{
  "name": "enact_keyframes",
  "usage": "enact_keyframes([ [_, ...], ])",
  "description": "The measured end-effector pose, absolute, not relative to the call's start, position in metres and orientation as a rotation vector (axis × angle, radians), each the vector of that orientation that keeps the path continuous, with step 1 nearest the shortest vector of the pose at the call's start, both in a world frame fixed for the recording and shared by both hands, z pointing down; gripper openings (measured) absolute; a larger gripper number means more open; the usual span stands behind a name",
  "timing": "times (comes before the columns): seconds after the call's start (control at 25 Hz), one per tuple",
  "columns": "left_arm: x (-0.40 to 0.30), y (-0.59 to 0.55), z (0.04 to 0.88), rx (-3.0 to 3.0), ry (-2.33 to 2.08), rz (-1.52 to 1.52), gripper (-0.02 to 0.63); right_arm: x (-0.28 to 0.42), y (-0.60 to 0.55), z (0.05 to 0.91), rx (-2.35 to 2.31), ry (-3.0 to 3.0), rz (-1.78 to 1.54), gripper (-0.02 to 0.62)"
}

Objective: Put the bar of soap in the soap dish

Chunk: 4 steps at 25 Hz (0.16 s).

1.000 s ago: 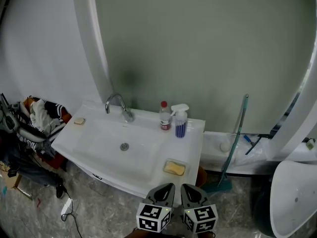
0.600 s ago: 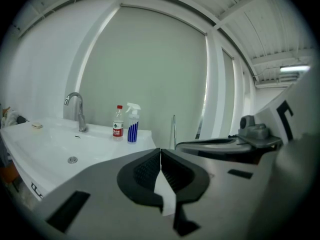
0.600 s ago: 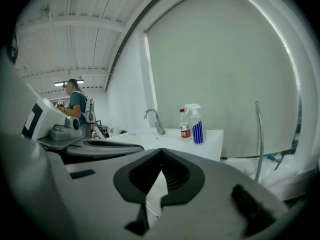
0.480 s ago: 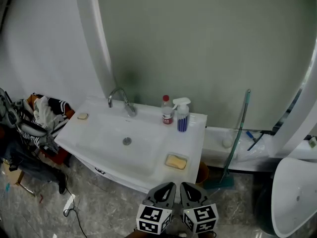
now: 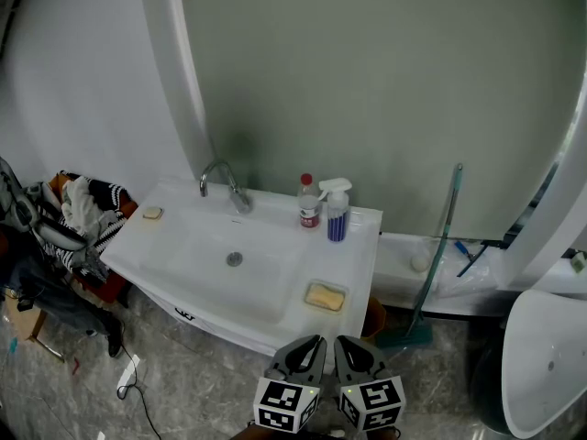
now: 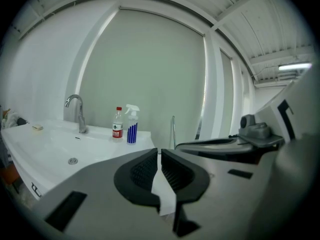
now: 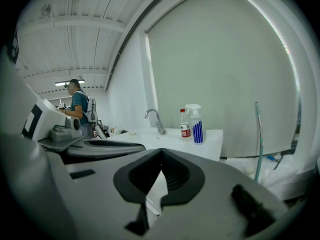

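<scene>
A yellow block (image 5: 325, 296) lies in a clear rectangular dish (image 5: 309, 305) on the front right rim of the white sink (image 5: 183, 246). A small beige bar (image 5: 152, 213) rests on the sink's far left corner; it also shows as a small beige bar (image 6: 37, 127) in the left gripper view. My left gripper (image 5: 314, 342) and right gripper (image 5: 345, 345) hang side by side below the sink's front edge, apart from it. The left gripper (image 6: 159, 152) is shut with nothing between its pads. The right gripper (image 7: 161, 155) is shut and empty too.
At the back of the sink stand a faucet (image 5: 218, 178), a red-capped bottle (image 5: 308, 207) and a blue spray bottle (image 5: 337, 214). A pile of clothes (image 5: 78, 214) lies left of it, a mop handle (image 5: 440, 246) right. A person (image 7: 77, 109) stands far off.
The sink now sits slightly higher and further right in the head view than a second ago. Both grippers stay in the same spots at the bottom edge, still shut.
</scene>
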State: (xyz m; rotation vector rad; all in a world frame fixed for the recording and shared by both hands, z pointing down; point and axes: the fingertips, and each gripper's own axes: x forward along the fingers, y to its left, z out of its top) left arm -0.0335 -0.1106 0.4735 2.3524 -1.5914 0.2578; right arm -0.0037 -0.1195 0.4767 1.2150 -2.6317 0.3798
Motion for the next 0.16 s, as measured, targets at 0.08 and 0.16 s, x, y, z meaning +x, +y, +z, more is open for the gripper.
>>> enact_keyframes([
  [0.08, -0.0329, -0.1111, 0.4739, 2.356, -1.592, 0.26, 0.012, -0.0038, -0.1201, 0.4775, 1.215, -2.631, 0.379, 0.011],
  [0.16, -0.0319, -0.1113, 0.4741, 2.36, -1.59, 0.262, 0.014, -0.0037, -0.1203, 0.4786, 1.214, -2.629, 0.38, 0.011],
])
